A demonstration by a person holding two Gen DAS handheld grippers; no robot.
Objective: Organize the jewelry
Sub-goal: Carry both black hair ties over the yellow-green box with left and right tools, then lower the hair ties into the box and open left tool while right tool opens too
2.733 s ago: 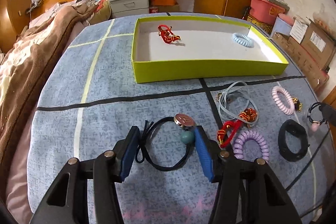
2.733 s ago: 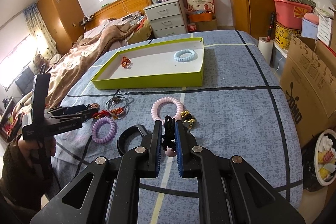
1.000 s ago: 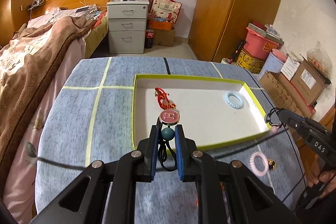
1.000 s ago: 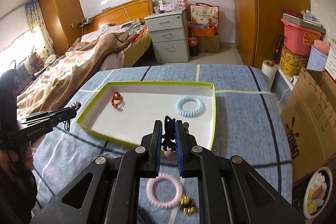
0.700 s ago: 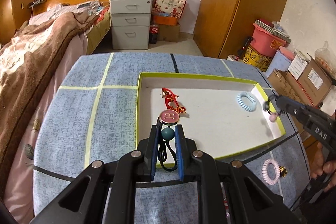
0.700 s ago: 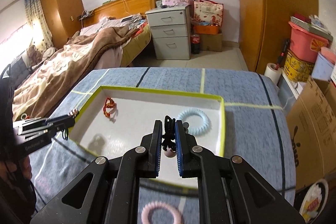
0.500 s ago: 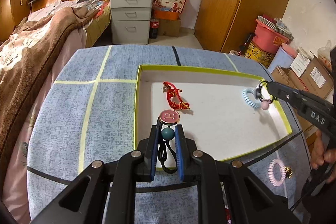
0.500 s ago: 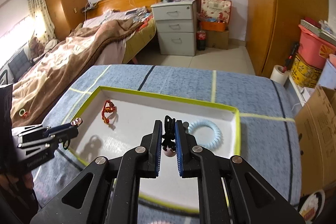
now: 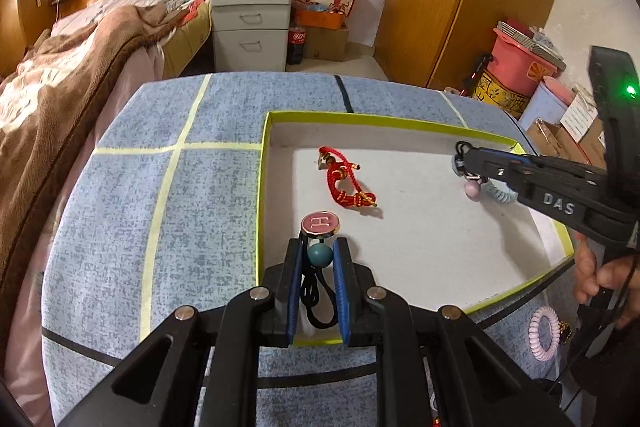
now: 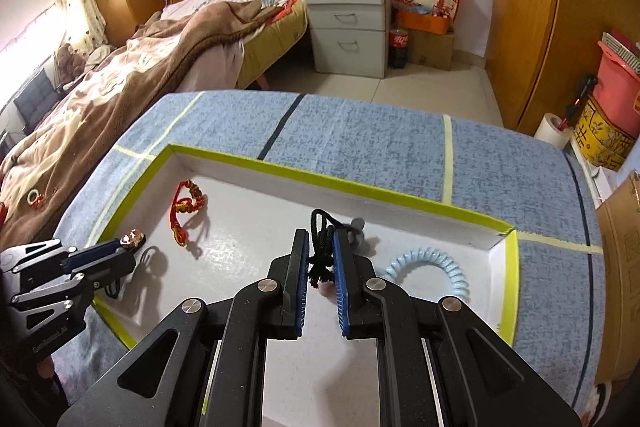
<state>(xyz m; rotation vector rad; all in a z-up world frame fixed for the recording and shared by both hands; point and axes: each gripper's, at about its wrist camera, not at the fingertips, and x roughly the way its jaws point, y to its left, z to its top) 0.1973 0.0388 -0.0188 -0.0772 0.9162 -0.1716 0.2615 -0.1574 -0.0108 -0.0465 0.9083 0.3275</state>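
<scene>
Currently your left gripper (image 9: 316, 255), clamped on the black cord bracelet (image 9: 320, 227), hangs over the tray (image 9: 400, 121) near edge, seemingly six o'clock from the red bracelet (image 9: 346, 183).

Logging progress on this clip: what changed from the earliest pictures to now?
Both hair ties left the table. The left gripper closed on the pendant tie; the right gripper carried its black tie over the tray. The red bracelet and blue coil stayed inside.
</scene>
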